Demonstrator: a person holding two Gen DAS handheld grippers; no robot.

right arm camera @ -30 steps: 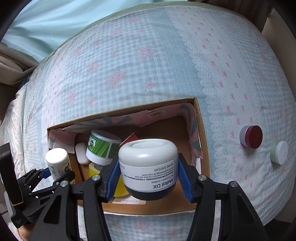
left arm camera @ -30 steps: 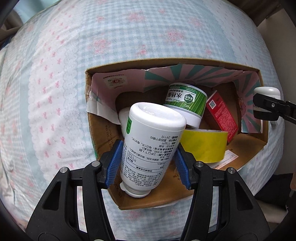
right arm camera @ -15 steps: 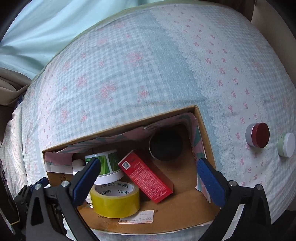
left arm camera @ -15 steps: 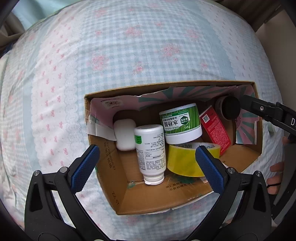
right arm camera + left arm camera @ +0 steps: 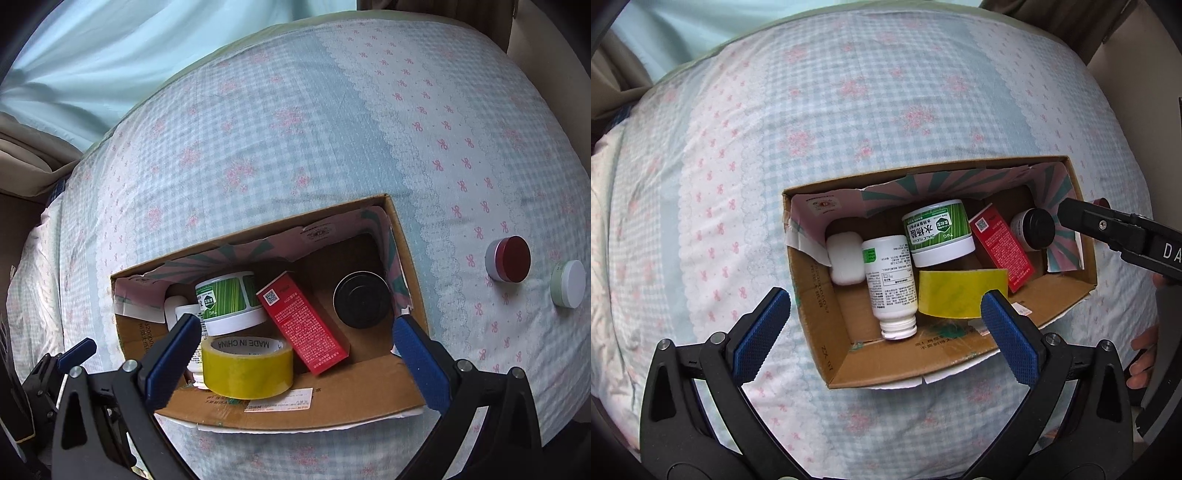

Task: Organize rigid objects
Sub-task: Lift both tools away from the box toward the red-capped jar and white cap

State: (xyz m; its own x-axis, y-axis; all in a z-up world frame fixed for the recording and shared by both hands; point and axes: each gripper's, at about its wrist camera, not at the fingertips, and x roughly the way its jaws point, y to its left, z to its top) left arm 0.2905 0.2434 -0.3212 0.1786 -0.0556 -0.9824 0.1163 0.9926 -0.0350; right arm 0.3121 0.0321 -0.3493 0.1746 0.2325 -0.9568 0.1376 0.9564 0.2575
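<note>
A bed quilt [image 5: 295, 129] of pale blue gingham with pink bows fills both views, a light blue curtain [image 5: 110, 55] at upper left. At centre a cardboard box [image 5: 1052, 306] holds a white bottle [image 5: 890, 280], green jar [image 5: 938, 232], yellow tape [image 5: 247, 365], red carton [image 5: 303, 325] and black-based jar [image 5: 362, 304]. Both the left gripper [image 5: 886, 328] and right gripper [image 5: 299, 354] gape, empty. A red-lidded tin [image 5: 509, 264] and white-lidded tin [image 5: 569, 283] lie at right.

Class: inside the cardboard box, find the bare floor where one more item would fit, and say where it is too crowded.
Bare floor lies along the near wall of the box, in front of the tape roll and red carton. Some also shows behind the black-bottomed jar. The left end is crowded: white bottle, white case and green tub sit close together.
</note>
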